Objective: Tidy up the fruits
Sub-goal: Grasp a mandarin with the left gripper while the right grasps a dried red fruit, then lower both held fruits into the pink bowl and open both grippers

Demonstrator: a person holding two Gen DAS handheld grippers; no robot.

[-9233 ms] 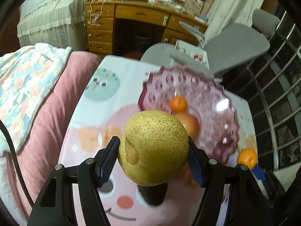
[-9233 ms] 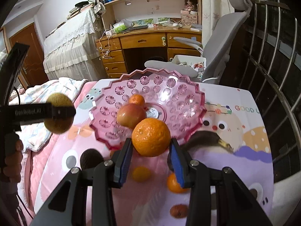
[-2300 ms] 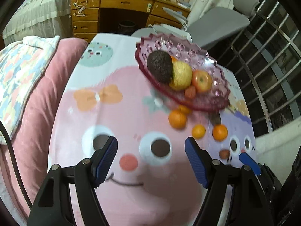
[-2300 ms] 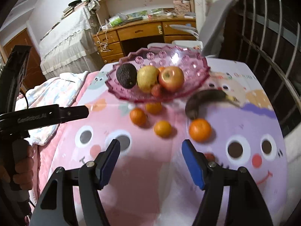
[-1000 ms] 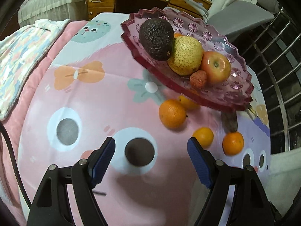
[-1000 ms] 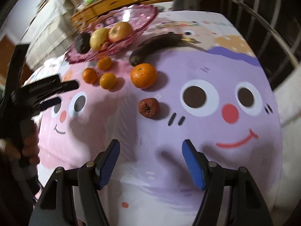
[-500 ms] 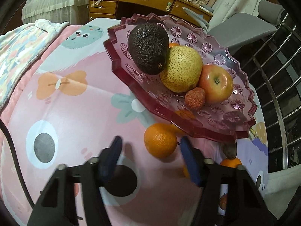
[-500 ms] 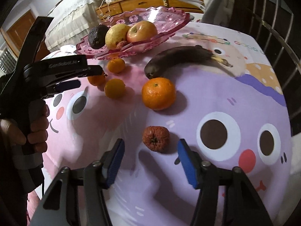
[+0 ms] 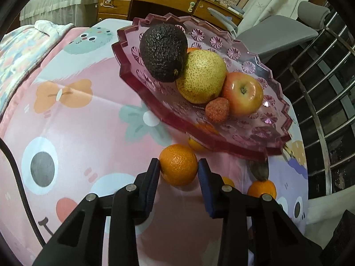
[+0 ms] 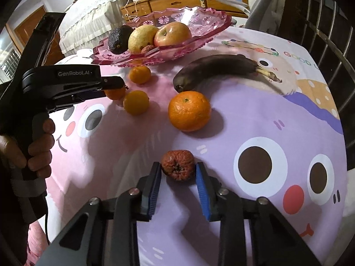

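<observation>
Left gripper (image 9: 178, 166) clamped on a small orange mandarin (image 9: 178, 168), blue pads touching both its sides, fruit sitting on the cartoon-print tablecloth (image 9: 73, 119) just below the near rim of the pink glass fruit dish (image 9: 221, 143). Dish holds a dark avocado (image 9: 163, 52), a speckled yellow pear (image 9: 202, 76), a red-yellow apple (image 9: 243, 94) and a small reddish lychee (image 9: 217, 110), all touching. Right gripper (image 10: 178, 170) jaws closing around a shrivelled reddish fruit (image 10: 178, 168) on the cloth, pads at its sides, contact looks made. Beyond it: a large orange (image 10: 189, 110), a blackened banana (image 10: 219, 68), two more mandarins (image 10: 136, 102) near the dish. A hand (image 10: 33, 146) grips the left tool's handle.
</observation>
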